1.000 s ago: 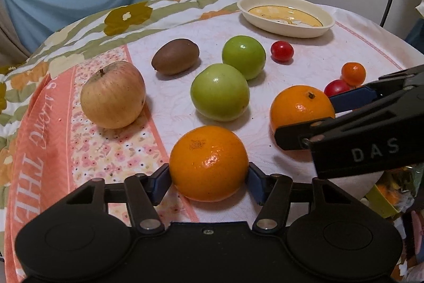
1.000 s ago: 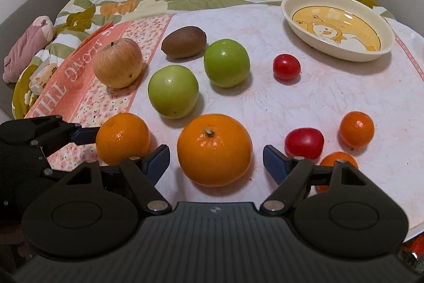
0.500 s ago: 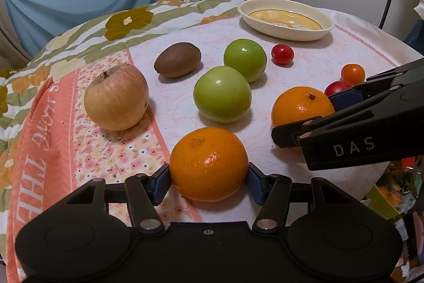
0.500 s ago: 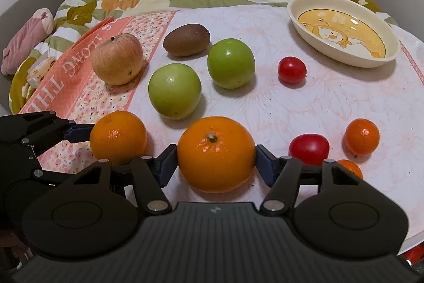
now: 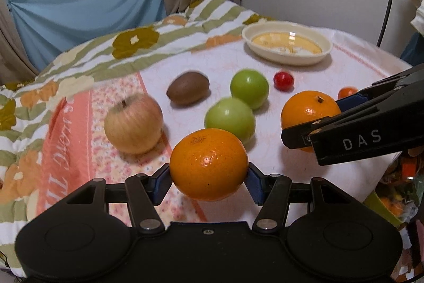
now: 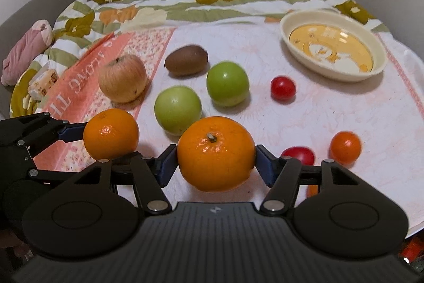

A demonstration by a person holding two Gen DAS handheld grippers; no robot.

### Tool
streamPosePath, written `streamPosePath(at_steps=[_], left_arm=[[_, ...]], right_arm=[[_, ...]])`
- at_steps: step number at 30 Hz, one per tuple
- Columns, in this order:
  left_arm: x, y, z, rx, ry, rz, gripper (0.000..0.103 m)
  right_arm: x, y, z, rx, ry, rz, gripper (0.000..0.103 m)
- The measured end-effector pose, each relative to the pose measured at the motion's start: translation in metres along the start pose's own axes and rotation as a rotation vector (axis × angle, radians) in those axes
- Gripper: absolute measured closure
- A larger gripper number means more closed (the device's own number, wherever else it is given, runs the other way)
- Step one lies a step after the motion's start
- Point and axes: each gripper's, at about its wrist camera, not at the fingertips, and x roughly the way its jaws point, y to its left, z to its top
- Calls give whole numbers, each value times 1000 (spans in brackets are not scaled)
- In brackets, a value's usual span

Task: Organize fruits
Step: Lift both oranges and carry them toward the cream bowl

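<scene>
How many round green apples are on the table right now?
2. One round green apple lies just behind the orange held by the right gripper; the other green apple lies farther back, beside the brown kiwi. None looks hidden.

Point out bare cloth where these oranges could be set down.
Bare: the stretch between the cherry tomato, the dish and the small orange fruit. Crowded: the left, with apple, kiwi and two green fruits.
</scene>
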Motion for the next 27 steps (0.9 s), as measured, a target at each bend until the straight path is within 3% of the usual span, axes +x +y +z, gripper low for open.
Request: streamPosePath(at_steps=[12, 20, 27], left_arm=[[-39, -21, 61, 12, -108, -16, 40], [-27, -53, 113, -23, -127, 22, 40], [9, -83, 159, -58, -123, 43, 40]], right_arm=[[-64, -35, 45, 46, -130, -46, 26], [-73, -97, 89, 26, -154, -40, 26], [-57, -160, 130, -27, -154, -13, 26]])
